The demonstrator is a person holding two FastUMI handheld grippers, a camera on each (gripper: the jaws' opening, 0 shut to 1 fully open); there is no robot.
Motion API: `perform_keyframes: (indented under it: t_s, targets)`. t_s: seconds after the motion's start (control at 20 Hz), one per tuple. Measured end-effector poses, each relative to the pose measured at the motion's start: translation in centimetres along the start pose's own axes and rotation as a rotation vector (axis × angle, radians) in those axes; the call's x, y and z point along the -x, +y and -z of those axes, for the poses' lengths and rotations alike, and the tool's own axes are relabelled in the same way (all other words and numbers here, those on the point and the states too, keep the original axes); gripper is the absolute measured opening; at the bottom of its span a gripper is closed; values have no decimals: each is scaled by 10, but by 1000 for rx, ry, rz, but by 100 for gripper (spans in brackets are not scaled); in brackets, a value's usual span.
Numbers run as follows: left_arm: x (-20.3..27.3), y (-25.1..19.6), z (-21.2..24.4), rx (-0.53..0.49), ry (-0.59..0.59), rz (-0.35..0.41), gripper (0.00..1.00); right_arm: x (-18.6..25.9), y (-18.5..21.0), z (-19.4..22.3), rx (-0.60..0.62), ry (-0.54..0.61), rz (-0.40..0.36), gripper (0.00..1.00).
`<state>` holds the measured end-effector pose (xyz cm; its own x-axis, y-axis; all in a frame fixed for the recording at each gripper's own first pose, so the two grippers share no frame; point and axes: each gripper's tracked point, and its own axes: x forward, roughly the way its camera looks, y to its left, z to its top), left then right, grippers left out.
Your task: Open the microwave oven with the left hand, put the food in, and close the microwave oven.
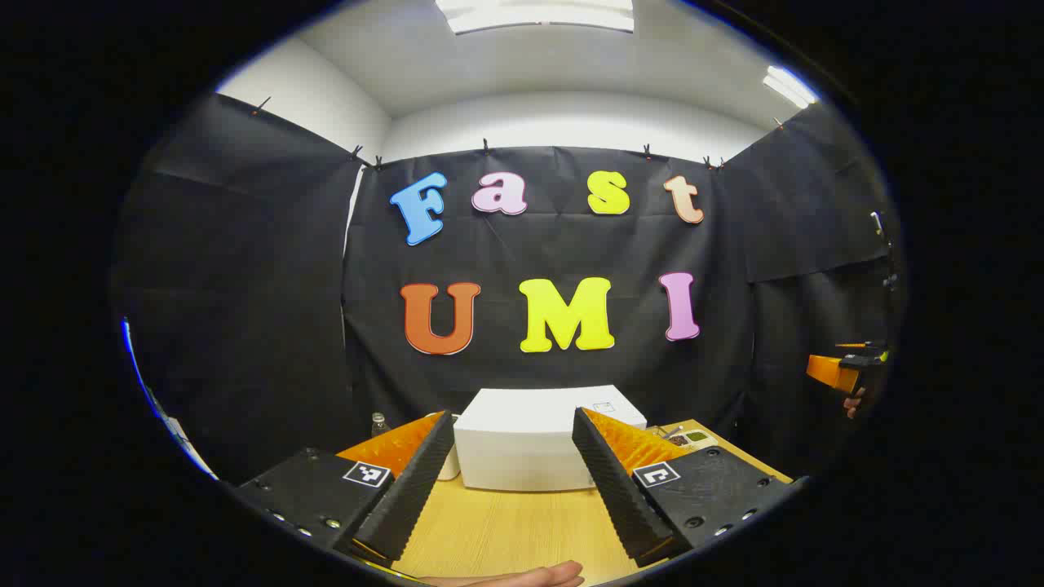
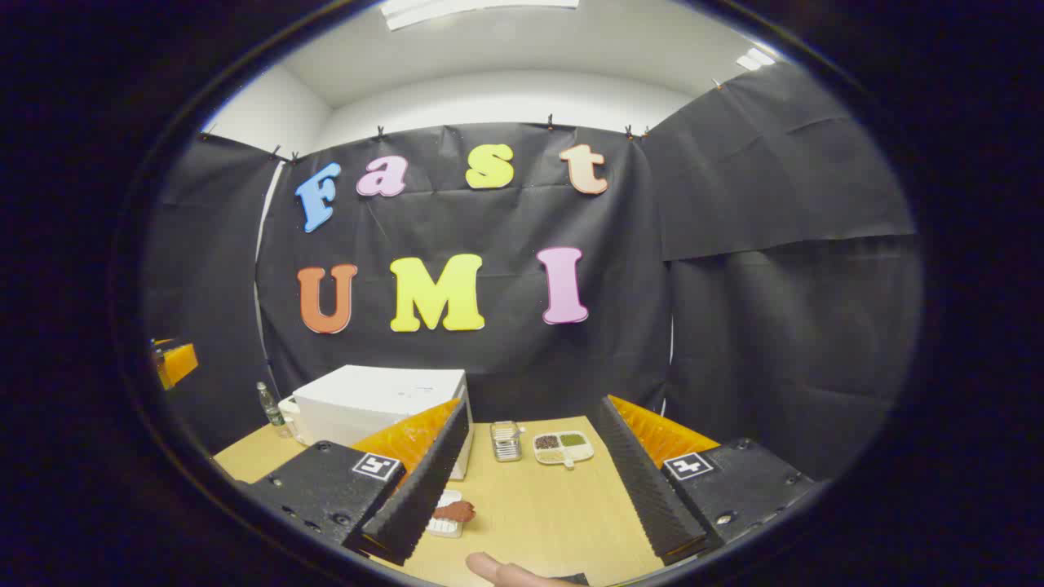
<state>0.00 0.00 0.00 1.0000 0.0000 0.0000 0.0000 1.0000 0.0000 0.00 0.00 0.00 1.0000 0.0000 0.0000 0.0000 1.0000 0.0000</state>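
Observation:
A white microwave oven (image 1: 530,440) stands at the back of the wooden table, seen from above and in front, with its door shut. My left gripper (image 1: 514,481) is open and held high in front of it, the oven showing between the fingers. In the right gripper view the microwave oven (image 2: 379,403) sits to the left. The food, a brown piece on a small white tray (image 2: 450,514), lies on the table just in front of the oven. My right gripper (image 2: 530,489) is open above the table, with the food beside its left finger.
A sectioned white dish (image 2: 563,447) with dark and green fillings and a small metal rack (image 2: 506,441) lie right of the oven. A small bottle (image 2: 266,403) stands at the oven's left. The other gripper (image 1: 844,371) shows far right. A fingertip (image 2: 497,569) is at the bottom edge.

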Motion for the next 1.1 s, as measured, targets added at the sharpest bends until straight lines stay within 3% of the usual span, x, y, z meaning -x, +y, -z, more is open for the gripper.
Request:
perform_keyframes:
  t_s: [0.55,0.8,0.85,0.9,0.95,1.0,1.05,1.1]
  targets:
    - [6,-10,-5,-23,-15,-4,92,21,-7,-9,-21,-31,-35,100]
    - [3,-22,1,-14,8,28,93,26,-11,-8,-22,-36,-41,100]
    - [2,-22,1,-15,5,27,92,26,-12,-8,-20,-38,-42,94]
    - [0,-24,2,-18,5,28,92,26,-12,-7,-20,-39,-44,100]
    - [-2,-26,3,-19,4,33,92,26,-13,-7,-22,-38,-45,100]
    - [-6,-31,4,-17,5,48,92,26,-14,-5,-24,-34,-46,94]
    - [-10,-33,6,-12,11,58,92,25,-15,-4,-27,-33,-48,100]
    - [-15,-34,7,-6,11,61,92,25,-15,-2,-29,-30,-51,100]
